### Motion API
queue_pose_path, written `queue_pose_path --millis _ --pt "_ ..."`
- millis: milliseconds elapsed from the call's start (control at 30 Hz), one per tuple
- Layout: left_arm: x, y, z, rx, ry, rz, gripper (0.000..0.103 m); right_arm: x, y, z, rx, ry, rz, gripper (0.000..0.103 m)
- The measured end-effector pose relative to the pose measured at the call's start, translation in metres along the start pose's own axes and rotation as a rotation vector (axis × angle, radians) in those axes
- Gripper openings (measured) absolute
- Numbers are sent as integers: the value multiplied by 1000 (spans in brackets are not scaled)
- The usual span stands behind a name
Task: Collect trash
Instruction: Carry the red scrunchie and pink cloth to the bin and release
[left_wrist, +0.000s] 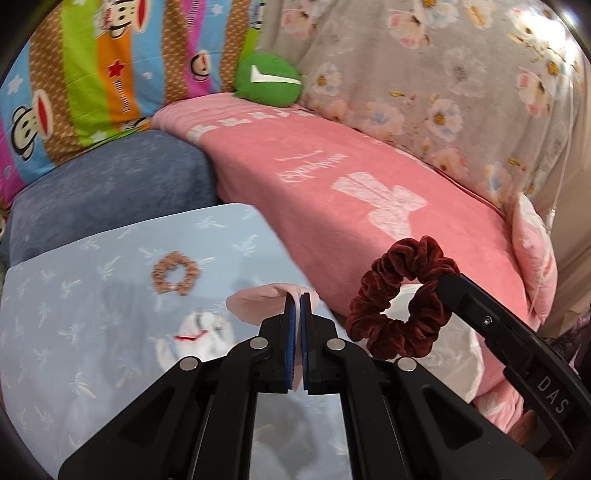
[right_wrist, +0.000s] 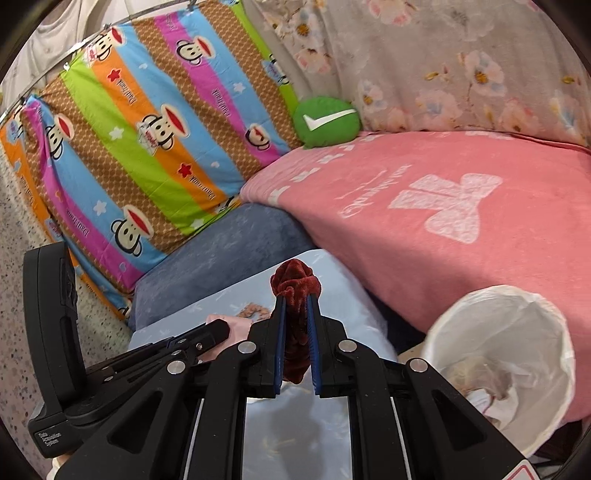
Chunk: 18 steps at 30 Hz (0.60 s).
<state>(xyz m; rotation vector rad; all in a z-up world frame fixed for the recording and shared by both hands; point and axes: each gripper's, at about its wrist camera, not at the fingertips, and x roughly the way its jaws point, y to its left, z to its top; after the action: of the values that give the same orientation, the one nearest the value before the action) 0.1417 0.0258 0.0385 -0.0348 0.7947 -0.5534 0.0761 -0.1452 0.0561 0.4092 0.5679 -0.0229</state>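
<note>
My left gripper (left_wrist: 298, 295) is shut on a thin pale pink piece (left_wrist: 255, 306) and holds it above the light blue cloth (left_wrist: 74, 314). My right gripper (right_wrist: 295, 299) is shut on a dark red velvet scrunchie (right_wrist: 293, 284), which hangs in the air in the left wrist view (left_wrist: 399, 295), over the white-lined trash bin (left_wrist: 458, 350). The bin (right_wrist: 506, 354) stands at the lower right of the right wrist view with crumpled paper inside. A light brown scrunchie (left_wrist: 175, 273) lies on the blue cloth, partly hidden in the right wrist view (right_wrist: 255, 309).
A pink blanket (right_wrist: 443, 221) covers the sofa seat beside the bin. A blue cushion (left_wrist: 110, 192), a striped monkey-print pillow (right_wrist: 147, 147), a green round cushion (left_wrist: 269, 75) and a floral cover (left_wrist: 443, 74) stand behind. Speckled floor (right_wrist: 22, 258) lies at the left.
</note>
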Motion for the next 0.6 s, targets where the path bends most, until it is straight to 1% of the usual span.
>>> queue_pose_path --millis 167,367,500,600 --pt "6 -42 -2 59 13 -65 2 -28 -38 3 37 -34 -50 11" --pt "18 -89 -9 127 43 -134 3 -56 -87 -1 91 -55 -111 11" --pt "24 -113 -15 160 68 -173 3 -68 -111 -5 121 -63 -140 11" --pt "27 -128 -18 178 69 -197 4 -75 -126 -8 136 -65 -158 11"
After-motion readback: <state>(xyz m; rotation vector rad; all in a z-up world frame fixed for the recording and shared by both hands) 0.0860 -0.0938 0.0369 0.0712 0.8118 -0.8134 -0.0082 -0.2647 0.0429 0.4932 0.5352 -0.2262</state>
